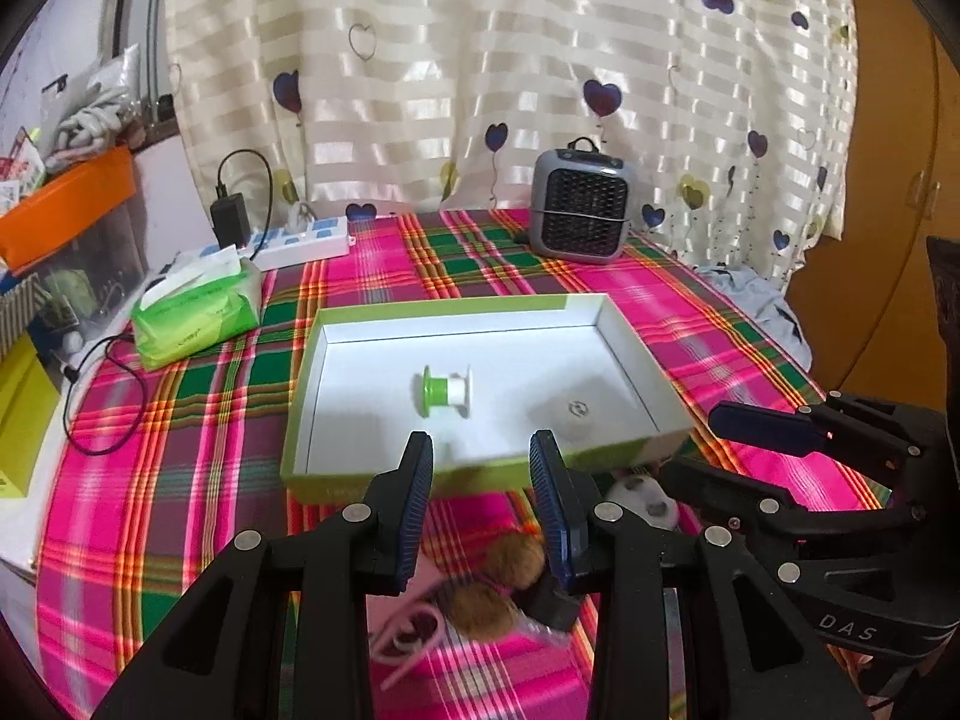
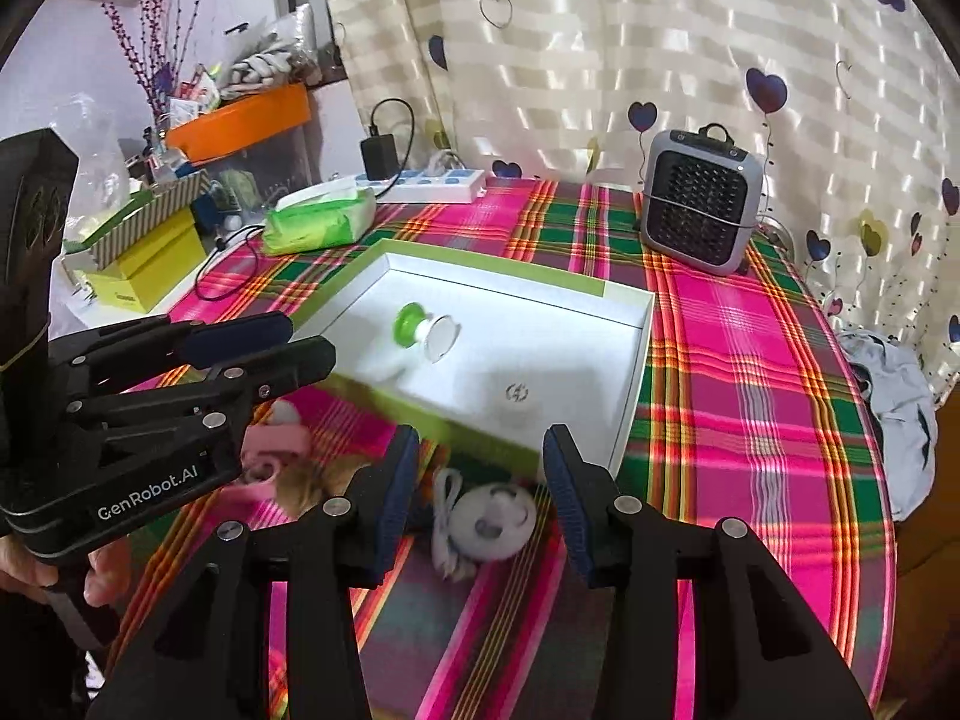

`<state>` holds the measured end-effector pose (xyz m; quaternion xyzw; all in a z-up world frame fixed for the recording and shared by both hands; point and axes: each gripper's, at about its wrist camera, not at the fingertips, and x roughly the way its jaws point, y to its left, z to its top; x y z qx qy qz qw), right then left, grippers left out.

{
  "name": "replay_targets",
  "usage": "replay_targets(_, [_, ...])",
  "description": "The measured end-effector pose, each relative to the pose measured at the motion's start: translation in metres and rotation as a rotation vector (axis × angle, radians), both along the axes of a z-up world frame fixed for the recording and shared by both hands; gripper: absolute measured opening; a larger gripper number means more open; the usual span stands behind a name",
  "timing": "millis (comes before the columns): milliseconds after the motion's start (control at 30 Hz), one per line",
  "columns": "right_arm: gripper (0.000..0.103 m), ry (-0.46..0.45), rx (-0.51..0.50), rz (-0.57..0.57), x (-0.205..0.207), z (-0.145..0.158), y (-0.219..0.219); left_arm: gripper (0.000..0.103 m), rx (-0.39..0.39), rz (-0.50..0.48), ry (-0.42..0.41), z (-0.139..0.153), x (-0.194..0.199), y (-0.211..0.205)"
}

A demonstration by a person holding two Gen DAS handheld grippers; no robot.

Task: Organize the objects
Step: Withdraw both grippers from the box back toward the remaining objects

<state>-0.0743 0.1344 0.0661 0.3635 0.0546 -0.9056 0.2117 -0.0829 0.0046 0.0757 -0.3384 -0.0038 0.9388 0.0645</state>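
Black jaws with blue pads fill the near edge of both wrist views. The left gripper (image 1: 483,504) stands parted with nothing between its pads, hanging over the plaid cloth (image 1: 180,420) just short of the box (image 1: 306,396). The right gripper (image 2: 480,501) is parted as well and grips nothing; a round white gadget (image 2: 493,521) with a coiled white cord lies on the cloth under the gap between its jaws, untouched.

In the box lies one spool (image 1: 445,390), on its side, long axis running roughly along the near wall: green flange toward the left, white flange toward the right. From the right wrist view the white flange faces the camera. It rests left of the box's middle, clear of every wall. A faint round logo (image 1: 577,409) marks the floor to its right; most of the floor is bare white.

Between the box's near wall and the grippers sit two brown fuzzy balls (image 1: 498,585) and a blurred pink item (image 2: 273,450), close together.

Beyond the box, a grey heater (image 1: 581,207) stands near the curtain, a green tissue pack (image 1: 198,312) off the box's far left corner, and a power strip (image 1: 300,240) behind that. Open cloth runs along the box's right side to the table's curved edge.
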Motion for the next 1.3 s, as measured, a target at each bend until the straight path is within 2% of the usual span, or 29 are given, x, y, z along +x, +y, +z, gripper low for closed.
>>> replay_targets(367, [0.045,0.037,-0.029,0.021,0.043,0.001,0.006,0.032,0.008,-0.011,0.030,0.002,0.045,0.003])
replay_targets(867, [0.045,0.034,-0.060,0.078,0.069,-0.012,0.010,0.032,0.012,-0.013,0.045,-0.008,0.072,0.001])
replay_targets(1300, [0.045,-0.005,-0.050,0.088,0.056,-0.028,0.012,0.032,0.030,-0.021,0.023,-0.020,0.075,-0.005])
